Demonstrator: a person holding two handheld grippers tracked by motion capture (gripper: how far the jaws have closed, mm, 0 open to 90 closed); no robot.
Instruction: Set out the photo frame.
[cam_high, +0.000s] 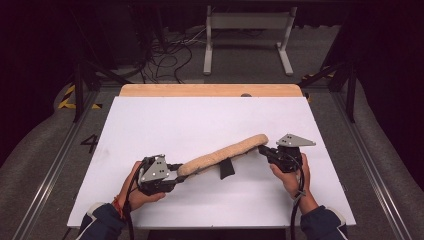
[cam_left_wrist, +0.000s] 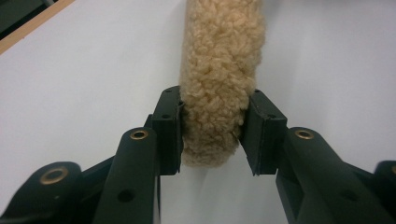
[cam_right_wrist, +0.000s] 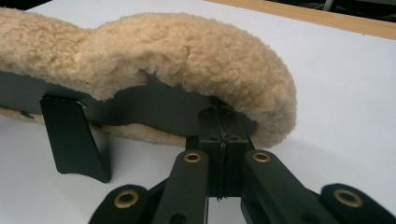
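Evidently I'm stretching the fleece strap pad (cam_high: 225, 154) across mid-frame above the white table (cam_high: 165, 120), left gripper (cam_high: 176, 174) pinching its near end, right gripper (cam_high: 265, 150) clamped on its dark edge.

light: bright on white table (cam_high: 210, 120) | surroundings: dark | shadows: soft (short) | near fingers (cam_left_wrist: 135, 177): slightly blurred

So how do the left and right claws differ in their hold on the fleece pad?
The left claw squeezes the fleece pad across its fluffy end, jaws apart; the right claw is pinched nearly closed on the pad's dark underside edge. Both hold opposite ends over the white table.
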